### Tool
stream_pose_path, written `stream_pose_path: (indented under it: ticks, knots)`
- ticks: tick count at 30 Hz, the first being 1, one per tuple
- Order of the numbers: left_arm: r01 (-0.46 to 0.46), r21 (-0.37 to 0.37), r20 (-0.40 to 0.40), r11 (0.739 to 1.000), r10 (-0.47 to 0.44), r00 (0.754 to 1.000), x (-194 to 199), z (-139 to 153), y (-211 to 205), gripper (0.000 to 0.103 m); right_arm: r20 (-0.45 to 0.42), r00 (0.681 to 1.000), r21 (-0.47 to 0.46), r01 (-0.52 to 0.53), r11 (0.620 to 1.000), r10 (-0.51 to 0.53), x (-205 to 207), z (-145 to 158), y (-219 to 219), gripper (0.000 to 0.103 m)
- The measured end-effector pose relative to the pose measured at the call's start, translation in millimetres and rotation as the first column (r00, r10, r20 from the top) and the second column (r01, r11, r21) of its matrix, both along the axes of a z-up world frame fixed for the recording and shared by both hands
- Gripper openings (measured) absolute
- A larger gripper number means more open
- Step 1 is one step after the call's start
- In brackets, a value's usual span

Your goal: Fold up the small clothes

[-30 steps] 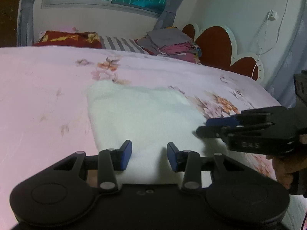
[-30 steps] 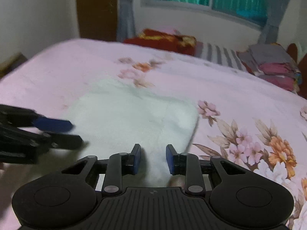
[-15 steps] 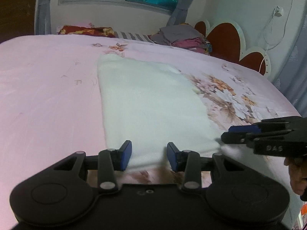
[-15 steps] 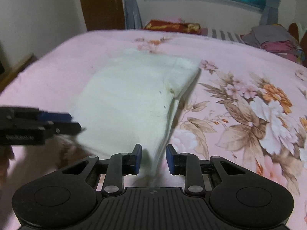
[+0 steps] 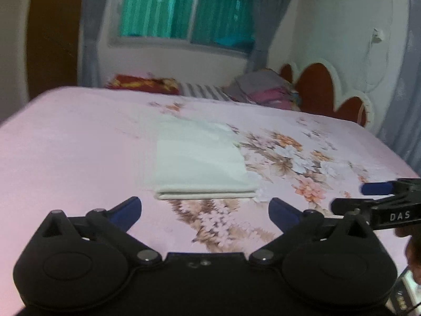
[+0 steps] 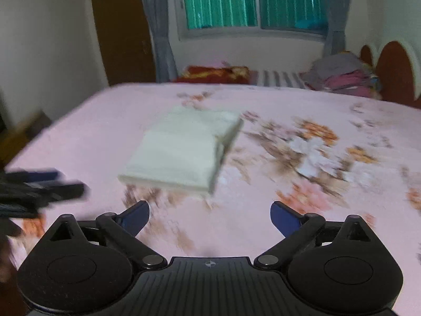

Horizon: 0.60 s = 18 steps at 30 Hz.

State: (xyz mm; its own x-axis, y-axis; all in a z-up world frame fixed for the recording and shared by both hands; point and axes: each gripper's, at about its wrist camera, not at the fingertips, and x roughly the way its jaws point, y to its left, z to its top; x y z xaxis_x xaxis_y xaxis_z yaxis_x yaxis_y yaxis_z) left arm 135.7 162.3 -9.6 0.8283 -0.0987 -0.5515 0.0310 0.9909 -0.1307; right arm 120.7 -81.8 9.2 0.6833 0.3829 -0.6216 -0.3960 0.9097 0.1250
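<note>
Cloth, pale cream-white and folded into a neat rectangle (image 5: 201,162), lies flat on a bed near its middle, with the stacked layers showing along the near edge. In the right wrist view the same folded cloth (image 6: 181,152) appears slightly left of centre, its layered edges visible on the near and right sides; this view is blurred.

Neither gripper touches the cloth. The left gripper (image 5: 205,209) sits just near of the cloth's near edge, its blue-tipped fingers (image 5: 126,212) spread wide apart and holding nothing. The right gripper (image 6: 209,214) is likewise released, its fingers (image 6: 285,217) wide apart over bare sheet, a little nearer than the cloth. Each gripper shows in the other's view: the right gripper (image 5: 379,197) enters from the right edge, well right of the cloth, and the left gripper (image 6: 42,184) enters from the left edge as a dark blur.

The bed is covered by a pink sheet (image 5: 65,144) with a printed flower pattern (image 5: 292,158) on its right half. At the far edge lie a red patterned pillow (image 5: 143,84), a striped pillow (image 5: 202,92) and a pile of grey and pink clothes (image 5: 263,88). A red scalloped headboard (image 5: 318,87) stands at the far right. On the far wall is a window with green curtains (image 5: 184,8), flanked by grey drapes (image 5: 89,26).
</note>
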Motion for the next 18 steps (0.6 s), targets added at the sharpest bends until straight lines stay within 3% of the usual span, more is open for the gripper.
stream_pose_path:
  ticks: [3, 10, 18]
  knots:
    - [-0.052, 0.022, 0.012, 0.998, 0.052, 0.999, -28.2, 8.8, -5.3, 0.103, 0.000, 0.999, -0.024, 0.033, 0.999, -0.033, -25.6, 6.2, -7.1, 0.103]
    - [-0.091, 0.018, 0.054, 0.996, 0.089, 0.995, -79.8, 33.1, -13.1, 0.103, 0.055, 0.996, -0.038, 0.070, 0.997, -0.068, -90.8, 25.8, -11.7, 0.103]
    - [-0.054, 0.027, 0.099, 0.998, 0.051, 0.994, -114.7, 51.3, -35.0, 0.103, 0.095, 0.991, -0.009, 0.096, 0.995, -0.094, -135.0, 40.9, -20.2, 0.103]
